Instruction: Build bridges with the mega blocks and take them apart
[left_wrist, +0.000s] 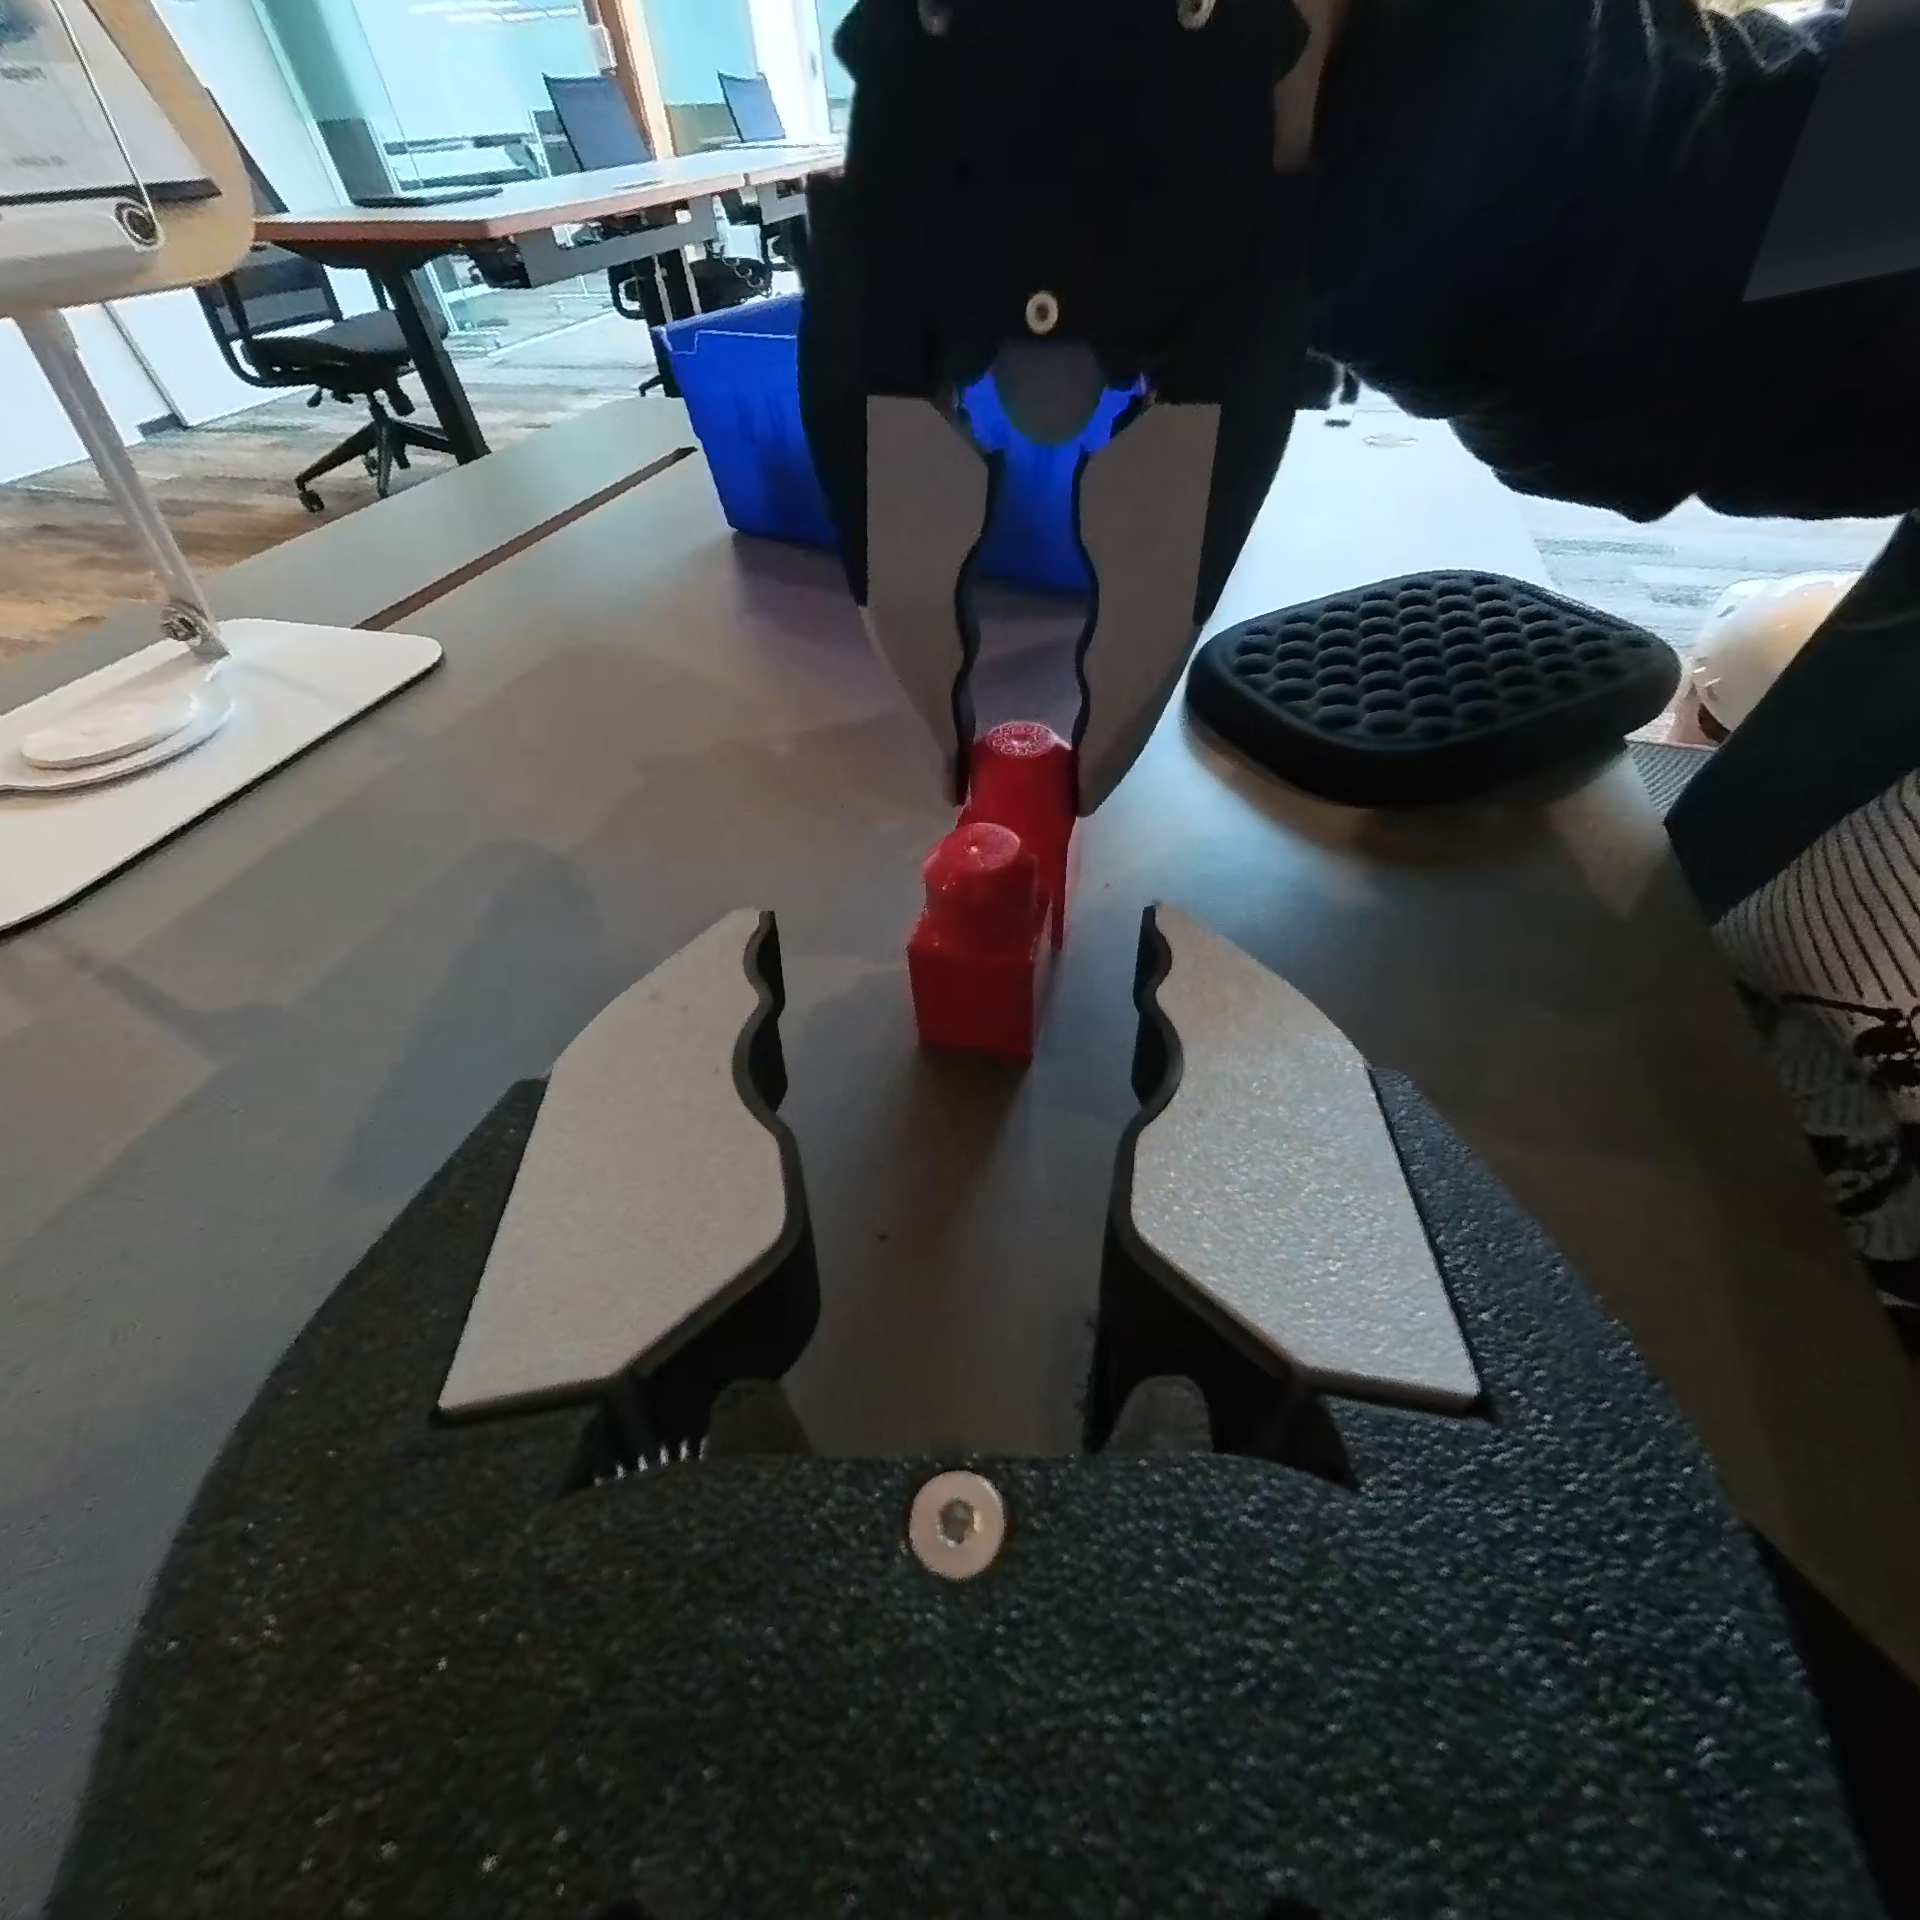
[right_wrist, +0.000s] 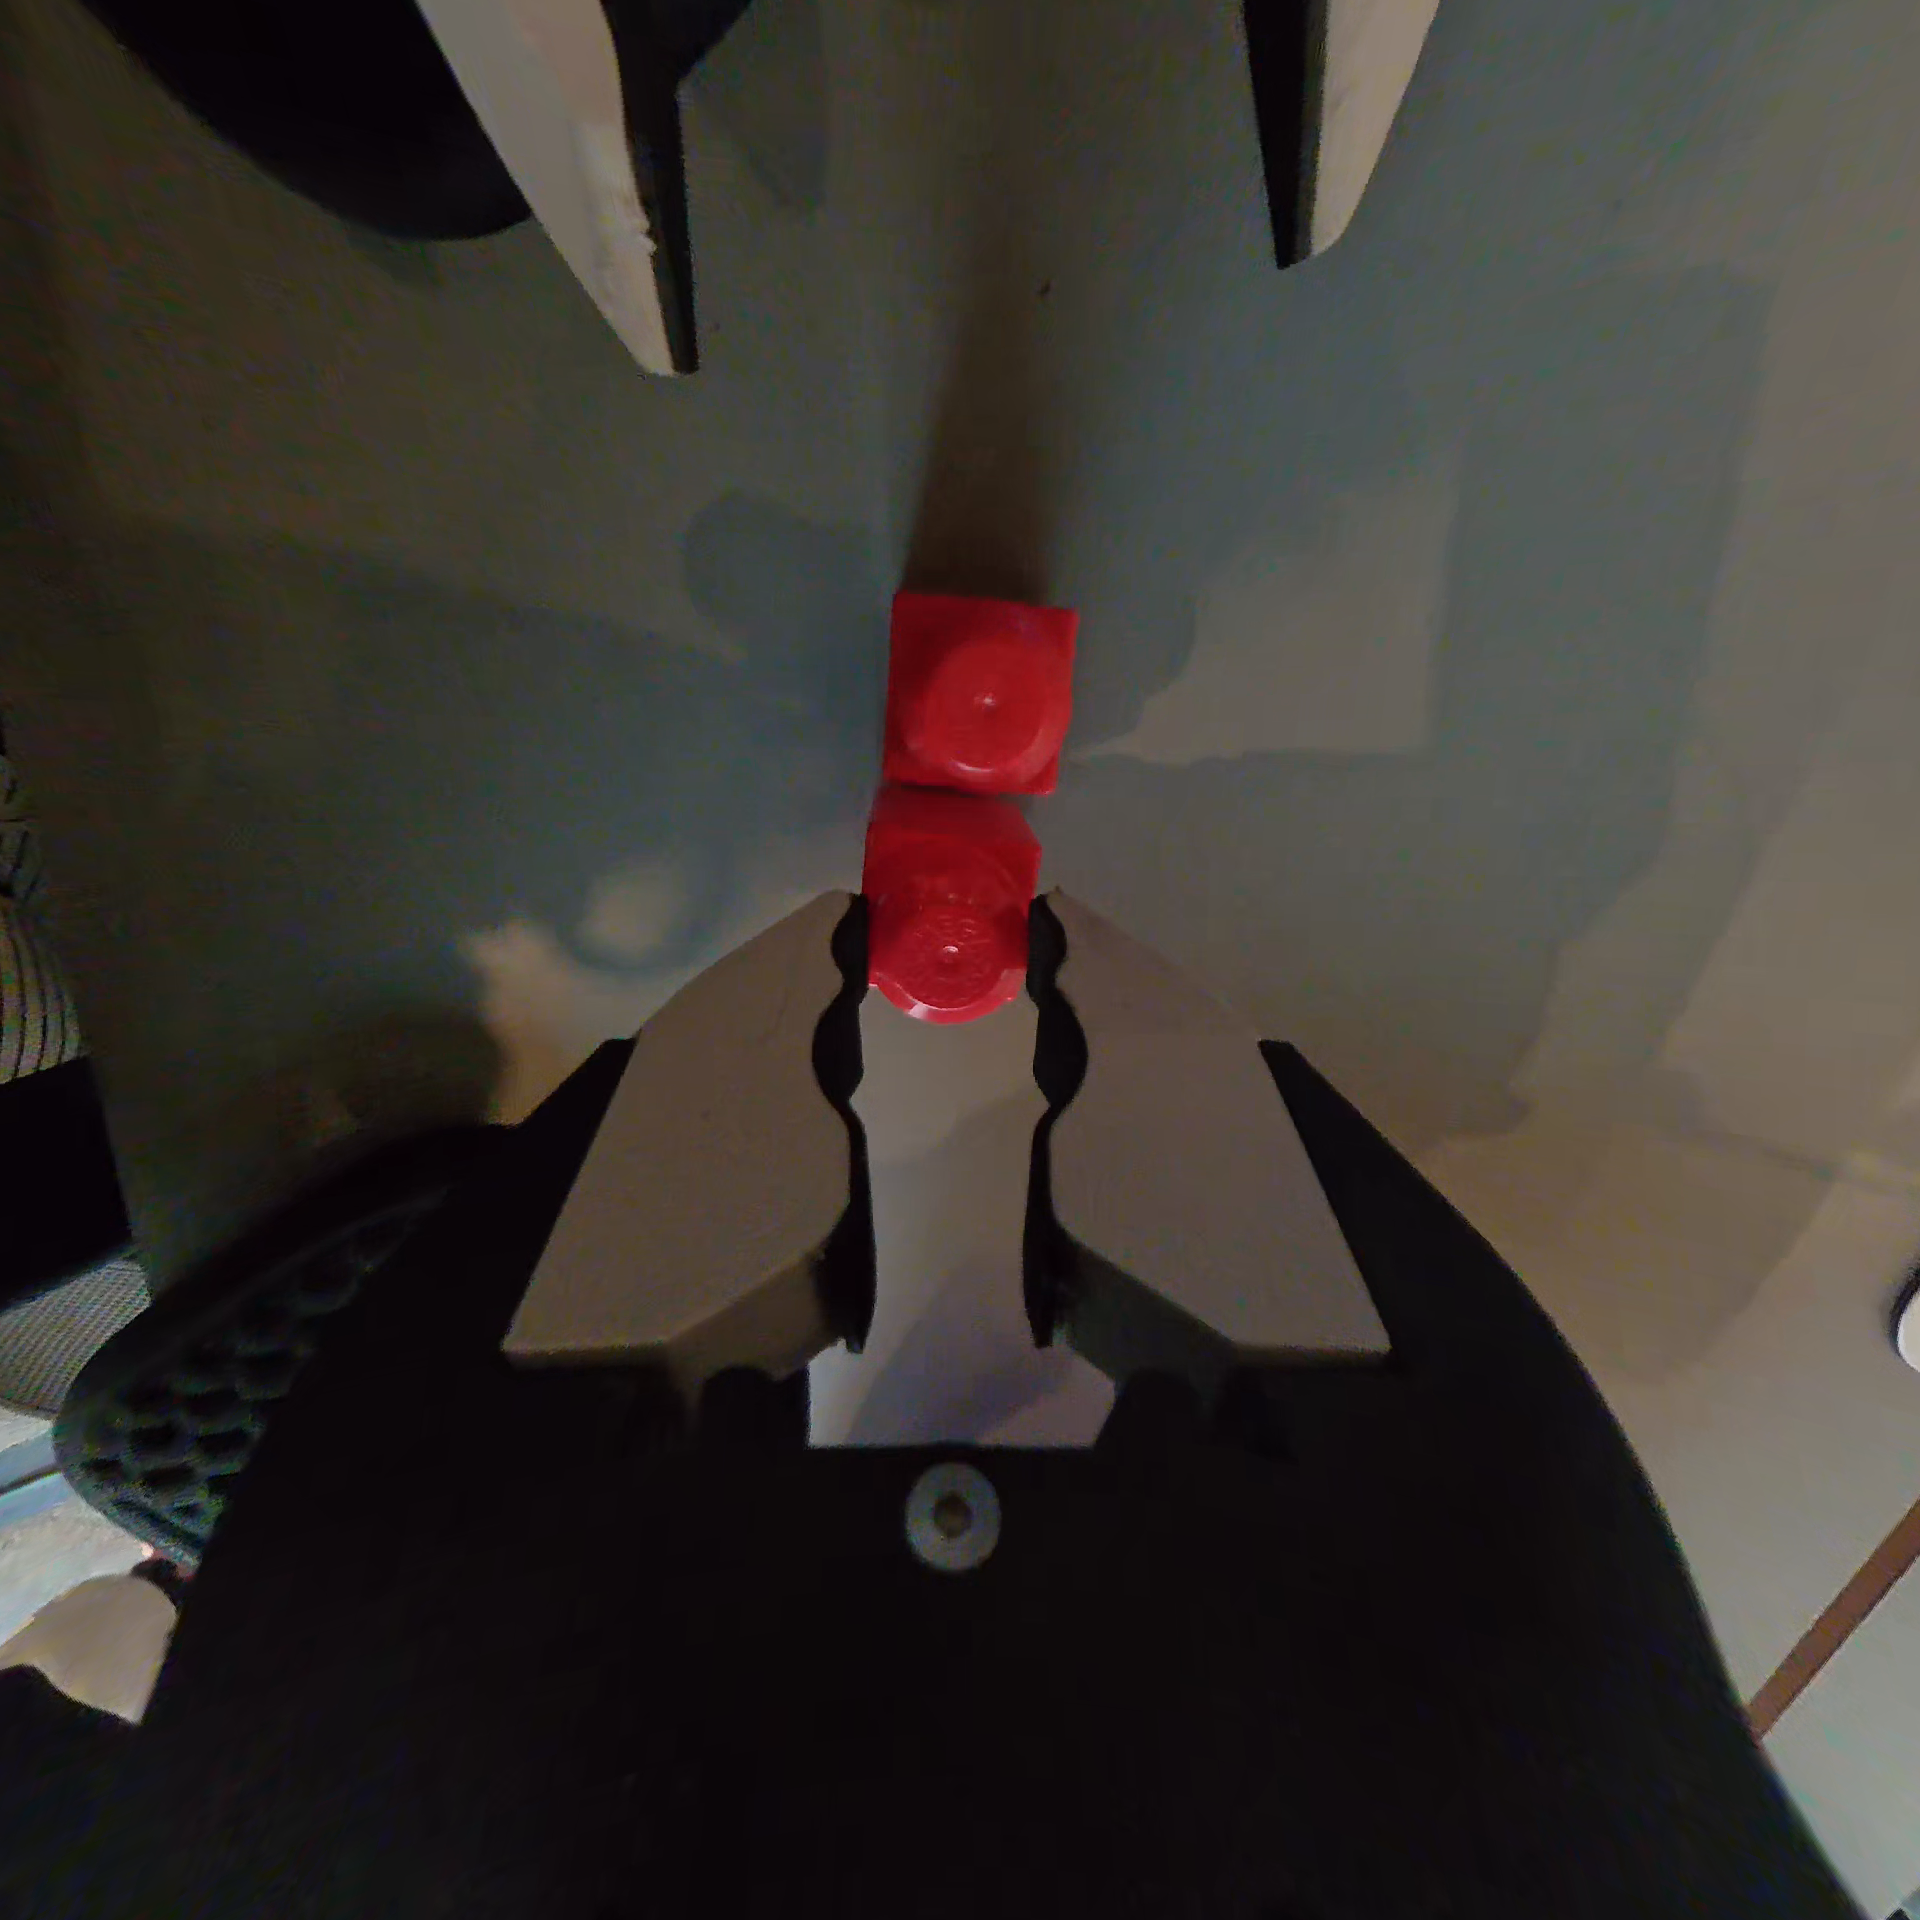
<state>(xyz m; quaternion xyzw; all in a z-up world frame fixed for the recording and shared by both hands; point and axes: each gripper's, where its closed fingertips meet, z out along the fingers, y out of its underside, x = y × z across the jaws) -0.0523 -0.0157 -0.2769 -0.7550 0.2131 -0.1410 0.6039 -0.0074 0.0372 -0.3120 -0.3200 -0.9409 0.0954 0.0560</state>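
Grey tabletop (left_wrist: 436, 831) spreads across the scene. A blue plastic bin (left_wrist: 743, 416) sits at its far side, a black honeycomb-patterned pad (left_wrist: 1434, 681) lies off to the right, and a white stand base (left_wrist: 208, 707) rests on the left. Beyond, office chairs (left_wrist: 322, 353) flank long wood-topped desks (left_wrist: 540, 208) by glass walls.

Two matching grippers: left gripper (left_wrist: 956, 966) and right gripper (right_wrist: 945, 935). Coarse-grained black bodies, each with one silver screw (left_wrist: 957, 1523) near the centre. Flat pale-grey fingers (left_wrist: 644, 1164) edged in black, wavy along the inner sides. Dark sleeve (left_wrist: 1579, 260) behind the right gripper.
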